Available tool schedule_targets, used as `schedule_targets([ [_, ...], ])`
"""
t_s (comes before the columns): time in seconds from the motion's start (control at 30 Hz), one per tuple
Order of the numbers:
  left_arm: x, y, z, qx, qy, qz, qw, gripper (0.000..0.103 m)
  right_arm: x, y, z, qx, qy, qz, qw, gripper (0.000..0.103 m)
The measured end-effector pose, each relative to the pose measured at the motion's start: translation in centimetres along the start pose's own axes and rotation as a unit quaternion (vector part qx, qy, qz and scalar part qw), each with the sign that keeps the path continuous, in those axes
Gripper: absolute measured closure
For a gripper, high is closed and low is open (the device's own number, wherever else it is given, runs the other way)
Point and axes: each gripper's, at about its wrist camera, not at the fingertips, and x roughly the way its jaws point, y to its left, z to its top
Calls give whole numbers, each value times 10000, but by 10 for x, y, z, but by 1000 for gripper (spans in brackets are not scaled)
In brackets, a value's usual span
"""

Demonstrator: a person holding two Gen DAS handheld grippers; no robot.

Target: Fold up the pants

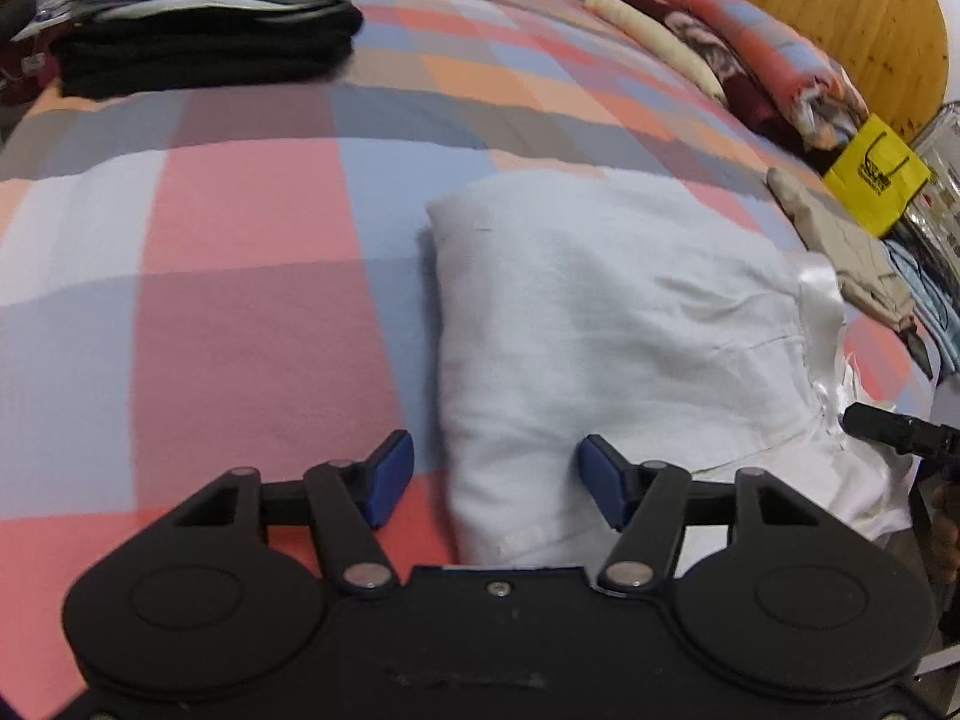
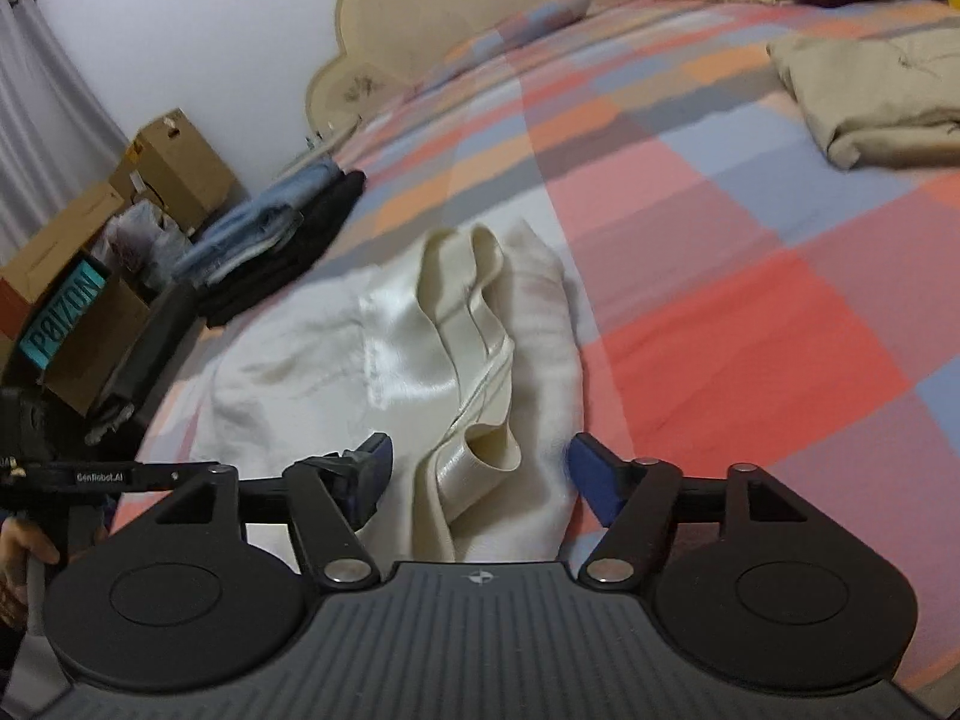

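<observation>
White pants (image 1: 612,324), folded, satin lining exposed.

Beige folded garment (image 2: 870,102) cut off by the right edge

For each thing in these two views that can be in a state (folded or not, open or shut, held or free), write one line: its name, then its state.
white pants: folded flat on the bed, held by neither gripper; satin lining rumpled on top.
left gripper: open, astride the pants' edge.
right gripper: open, holding nothing.
beige garment: folded, lying apart.
dark and denim stack: folded, piled.
cardboard boxes: on the floor, one open.
</observation>
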Motion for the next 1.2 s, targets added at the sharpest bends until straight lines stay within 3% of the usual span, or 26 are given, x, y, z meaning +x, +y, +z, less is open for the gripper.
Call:
schedule_targets([
  [0.13,13,-8,10,120,44,-78,9999,49,5,-5,1,296,-34,131,9995,0],
  [0.2,19,-15,14,155,43,-40,9999,60,9,-10,2,466,-52,166,9988,3],
  [0.23,21,-19,15,179,-5,25,9998,62,12,-13,2,606,-70,166,9980,9],
  [0.3,19,-26,14,198,-144,112,9996,78,13,-16,3,787,-26,322,9964,47],
  [0.4,3,-42,14,399,-448,180,9980,84,1,-8,5,668,-150,404,9968,63],
  [0.57,-24,-70,34,651,-830,-43,9944,85,-27,1,24,490,-565,726,9946,67],
  [0.77,-22,-129,77,1150,-1137,-363,9862,85,-62,-21,63,306,-1115,687,9909,67],
  [0.97,24,-209,131,1468,-1286,-825,9773,85,-104,-81,110,274,-1662,285,9853,67],
  [1.2,119,-326,187,1683,-1260,-1262,9695,85,-142,-167,170,116,-2084,-484,9768,67],
])
